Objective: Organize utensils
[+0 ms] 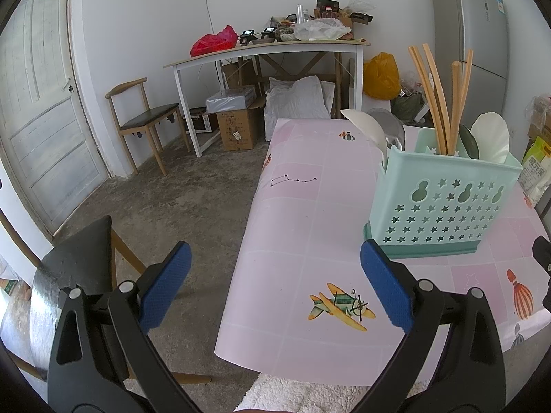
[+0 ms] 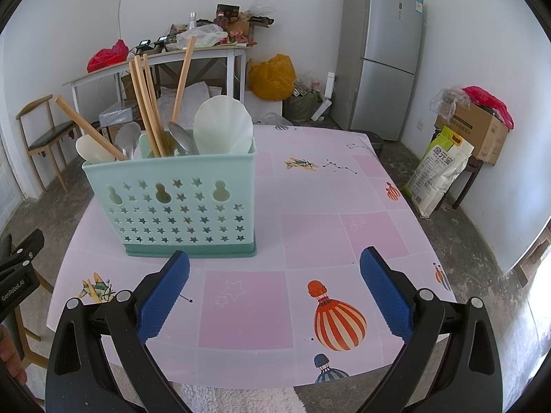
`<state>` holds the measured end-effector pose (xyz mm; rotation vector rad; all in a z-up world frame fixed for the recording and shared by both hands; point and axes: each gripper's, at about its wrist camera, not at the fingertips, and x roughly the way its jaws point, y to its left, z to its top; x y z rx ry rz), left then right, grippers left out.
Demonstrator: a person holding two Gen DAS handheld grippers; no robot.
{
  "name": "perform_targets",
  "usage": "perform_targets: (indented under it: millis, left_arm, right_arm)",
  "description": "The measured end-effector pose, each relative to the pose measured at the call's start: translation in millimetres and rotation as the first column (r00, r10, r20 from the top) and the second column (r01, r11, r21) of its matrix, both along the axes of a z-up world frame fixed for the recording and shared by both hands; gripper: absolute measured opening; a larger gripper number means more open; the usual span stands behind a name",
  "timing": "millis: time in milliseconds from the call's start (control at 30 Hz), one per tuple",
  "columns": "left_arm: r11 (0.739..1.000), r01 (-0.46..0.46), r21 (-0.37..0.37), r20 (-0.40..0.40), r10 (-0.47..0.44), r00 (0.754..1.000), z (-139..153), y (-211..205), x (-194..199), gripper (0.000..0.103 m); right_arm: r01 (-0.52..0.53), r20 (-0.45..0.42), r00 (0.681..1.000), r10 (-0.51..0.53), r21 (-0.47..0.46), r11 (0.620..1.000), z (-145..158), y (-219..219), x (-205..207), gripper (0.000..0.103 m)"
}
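A mint-green utensil caddy (image 2: pixel 179 203) with star cut-outs stands on the pink tablecloth (image 2: pixel 310 234). Wooden chopsticks (image 2: pixel 148 110), white spoons (image 2: pixel 224 127) and metal spoons (image 2: pixel 129 141) stick up out of it. My right gripper (image 2: pixel 274 292) is open, just in front of the caddy and to its right, holding nothing. In the left wrist view the caddy (image 1: pixel 444 203) sits ahead on the right with chopsticks (image 1: pixel 437 99) rising from it. My left gripper (image 1: pixel 275 285) is open over the table's left edge, its right finger (image 1: pixel 385 285) close to the caddy's base.
A dark-seated chair (image 1: pixel 72 275) stands left of the table. A cluttered white side table (image 1: pixel 268 51), boxes (image 1: pixel 237 127), another chair (image 1: pixel 144 120) and a fridge (image 2: pixel 382 55) line the far wall. A rice bag (image 2: pixel 437 172) and carton (image 2: pixel 478 130) sit at right.
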<state>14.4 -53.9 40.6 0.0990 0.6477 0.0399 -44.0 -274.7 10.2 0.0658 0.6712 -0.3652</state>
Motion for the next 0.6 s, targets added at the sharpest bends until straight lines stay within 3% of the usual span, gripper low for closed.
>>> perform_targets:
  millis: [600]
  left_arm:
    - [1.0,0.002,0.0,-0.001,-0.002,1.0,1.2,0.5,0.9,0.095]
  right_arm:
    - [-0.003,0.002,1.0,0.003,-0.003,1.0,2.8,1.5,1.0,0.096]
